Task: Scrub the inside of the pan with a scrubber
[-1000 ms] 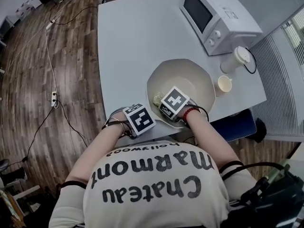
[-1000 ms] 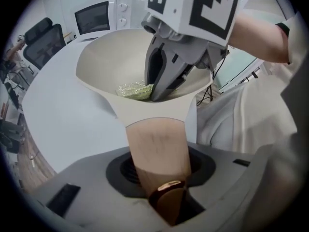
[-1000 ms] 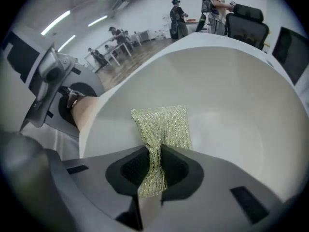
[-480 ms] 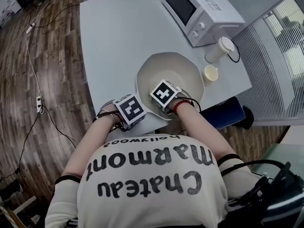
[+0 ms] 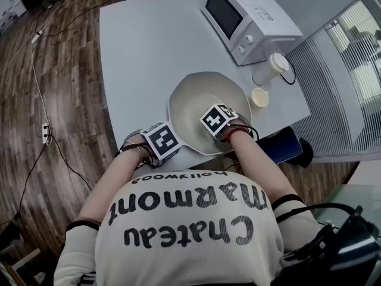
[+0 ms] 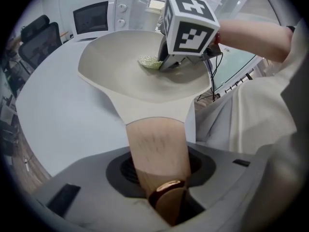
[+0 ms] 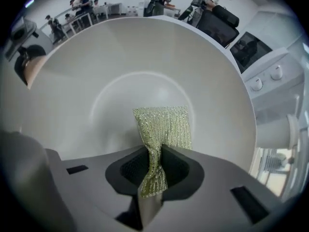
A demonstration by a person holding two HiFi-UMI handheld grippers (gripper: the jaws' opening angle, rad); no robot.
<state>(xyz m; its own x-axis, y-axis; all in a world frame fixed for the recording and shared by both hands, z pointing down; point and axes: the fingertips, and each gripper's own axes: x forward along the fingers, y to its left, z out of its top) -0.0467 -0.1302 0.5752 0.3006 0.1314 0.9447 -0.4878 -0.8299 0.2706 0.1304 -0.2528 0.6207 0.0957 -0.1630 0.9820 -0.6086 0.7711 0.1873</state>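
A wide cream pan (image 5: 193, 91) sits on the grey table, near its front edge. My left gripper (image 5: 161, 142) is at the pan's near left, shut on the pan's wooden handle (image 6: 157, 151); the left gripper view shows the handle running between the jaws (image 6: 161, 178). My right gripper (image 5: 218, 120) points down into the near right of the pan. It is shut on a green-gold mesh scrubber (image 7: 163, 127), which is pinched at its middle and fans out onto the pan's inner wall (image 7: 120, 66). The scrubber (image 6: 150, 62) also shows beneath the right gripper's cube (image 6: 190, 25).
A white microwave (image 5: 250, 16) stands at the table's far right. A lidded white cup (image 5: 271, 68) and a small cup (image 5: 259, 98) stand just right of the pan. The table edge and a dark chair (image 5: 286, 145) are close by. Cables lie on the wood floor (image 5: 41, 130).
My right gripper has slid with the scrubber from the pan's near left side over to its near right side. The left gripper has stayed on the handle.
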